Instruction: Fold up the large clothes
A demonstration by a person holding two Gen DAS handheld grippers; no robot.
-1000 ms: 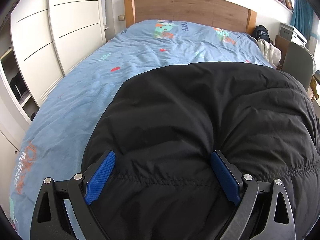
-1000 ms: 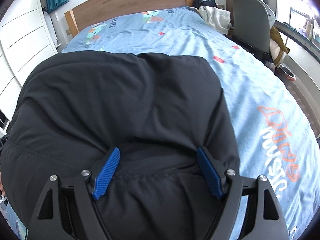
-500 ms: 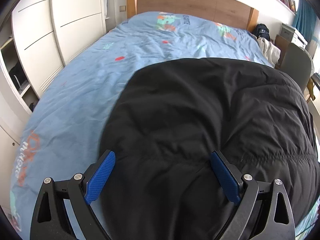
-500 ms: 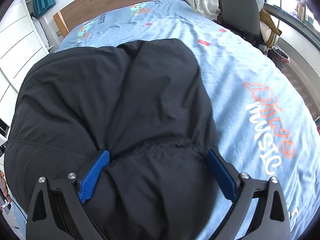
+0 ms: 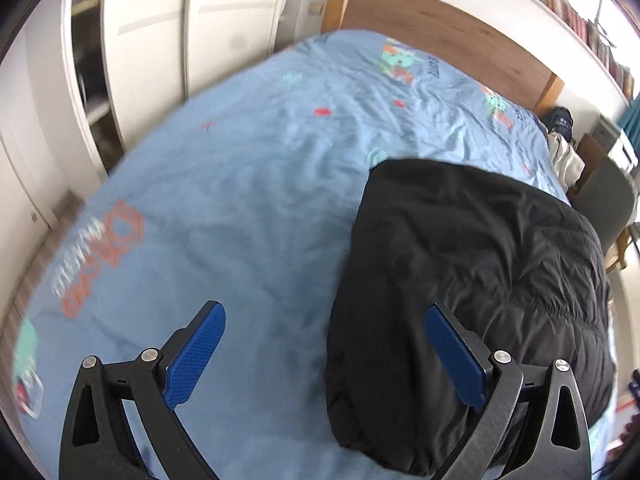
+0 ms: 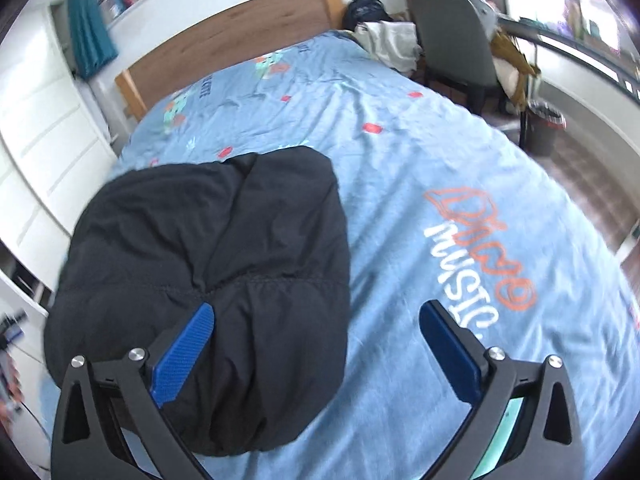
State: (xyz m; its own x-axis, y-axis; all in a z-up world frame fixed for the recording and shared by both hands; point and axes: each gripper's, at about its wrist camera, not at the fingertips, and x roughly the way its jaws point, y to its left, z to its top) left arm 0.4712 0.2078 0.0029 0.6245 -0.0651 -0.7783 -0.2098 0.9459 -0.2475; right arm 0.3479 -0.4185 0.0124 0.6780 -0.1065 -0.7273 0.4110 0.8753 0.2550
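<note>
A black puffy jacket (image 5: 480, 260) lies folded into a bundle on the blue printed bedcover (image 5: 240, 200). My left gripper (image 5: 324, 312) hovers over the jacket's left edge, its jaws opening wide; that edge shows between them, but the blue pads do not press on it. In the right wrist view the jacket (image 6: 208, 240) fills the left half. My right gripper (image 6: 316, 310) hangs over its right edge, jaws also opening, with the left finger over the fabric and the right finger over bare bedcover (image 6: 440, 160). Neither gripper holds anything.
White wardrobe doors (image 5: 152, 40) run along the bed's left side, with a wooden headboard (image 5: 440, 32) at the far end. On the right stand a grey chair (image 6: 452, 40) and a dark bin (image 6: 544, 128). A pale clothes pile (image 6: 388, 40) lies at the bed's far right corner.
Both grippers drew apart from over the jacket's middle, the left one leftward and the right one rightward. The right jaws widened, and the jacket now lies free on the bed.
</note>
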